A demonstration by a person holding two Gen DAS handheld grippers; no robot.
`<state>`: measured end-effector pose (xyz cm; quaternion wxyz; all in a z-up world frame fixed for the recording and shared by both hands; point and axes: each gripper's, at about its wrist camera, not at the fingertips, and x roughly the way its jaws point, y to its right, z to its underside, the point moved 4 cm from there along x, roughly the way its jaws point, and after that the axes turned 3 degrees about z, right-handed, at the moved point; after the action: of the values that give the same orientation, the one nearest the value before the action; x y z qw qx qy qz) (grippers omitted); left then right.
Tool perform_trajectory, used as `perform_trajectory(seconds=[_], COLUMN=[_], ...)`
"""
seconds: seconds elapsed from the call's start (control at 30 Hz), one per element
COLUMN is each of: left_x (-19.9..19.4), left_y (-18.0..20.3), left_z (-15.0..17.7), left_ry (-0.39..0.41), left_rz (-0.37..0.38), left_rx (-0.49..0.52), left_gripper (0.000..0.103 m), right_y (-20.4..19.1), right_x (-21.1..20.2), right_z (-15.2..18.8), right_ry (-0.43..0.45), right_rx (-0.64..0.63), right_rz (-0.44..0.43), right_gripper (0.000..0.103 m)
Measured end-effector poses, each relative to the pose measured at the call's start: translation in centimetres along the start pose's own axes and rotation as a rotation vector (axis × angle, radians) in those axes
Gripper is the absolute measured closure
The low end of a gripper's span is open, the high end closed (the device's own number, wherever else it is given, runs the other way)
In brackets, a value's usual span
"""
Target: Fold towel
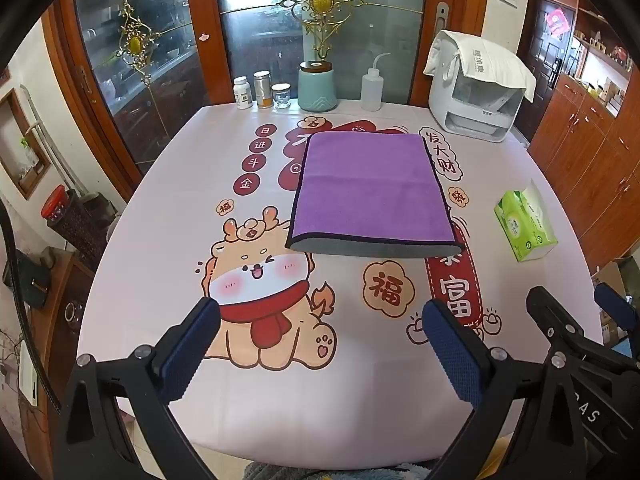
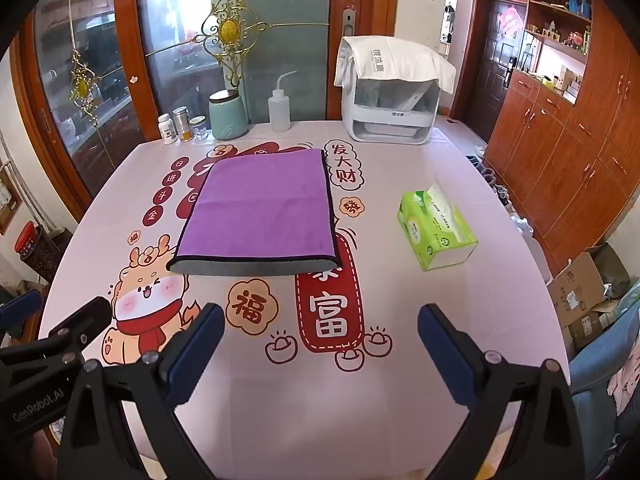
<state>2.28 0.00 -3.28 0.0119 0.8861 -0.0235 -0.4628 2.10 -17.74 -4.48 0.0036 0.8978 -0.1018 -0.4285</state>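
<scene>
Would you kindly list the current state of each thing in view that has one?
purple towel: lying flat on the table, already folded over, grey underside showing at the near edge
left gripper: open, holding nothing, short of the towel
right gripper: open, holding nothing
tissue box: open, a tissue sticking out
squeeze bottle: upright
teal jar: upright, lid on
</scene>
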Motion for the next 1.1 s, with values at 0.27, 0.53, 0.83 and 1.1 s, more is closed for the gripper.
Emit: perform_trajectory(seconds=[0.27, 0.53, 0.83, 1.1], left_x=[0.01, 0.01, 0.01, 0.01], left_y=[0.00, 0.00, 0.00, -0.01], left_z=[0.02, 0.00, -0.01, -0.01], left_ry=[-0.001, -0.001, 0.000, 0.002], left_rz=[-0.002, 0.002, 0.002, 0.002], left_rx=[-0.001, -0.001, -0.003, -0.002], left_gripper=[0.003, 0.003, 0.003, 0.003], right_y=[0.00, 0.03, 0.09, -0.11], right_x=[-0.11, -0.33, -0.41, -0.57], right_z=[0.05, 0.20, 0.32, 0.46], right_ry=[-0.001, 0.000, 0.000, 0.001], right_rx=[0.001, 0.001, 0.002, 0.000], right_rz=[-0.002, -0.002, -0.006, -0.012], right_gripper=[0.005, 0.005, 0.005, 0.005])
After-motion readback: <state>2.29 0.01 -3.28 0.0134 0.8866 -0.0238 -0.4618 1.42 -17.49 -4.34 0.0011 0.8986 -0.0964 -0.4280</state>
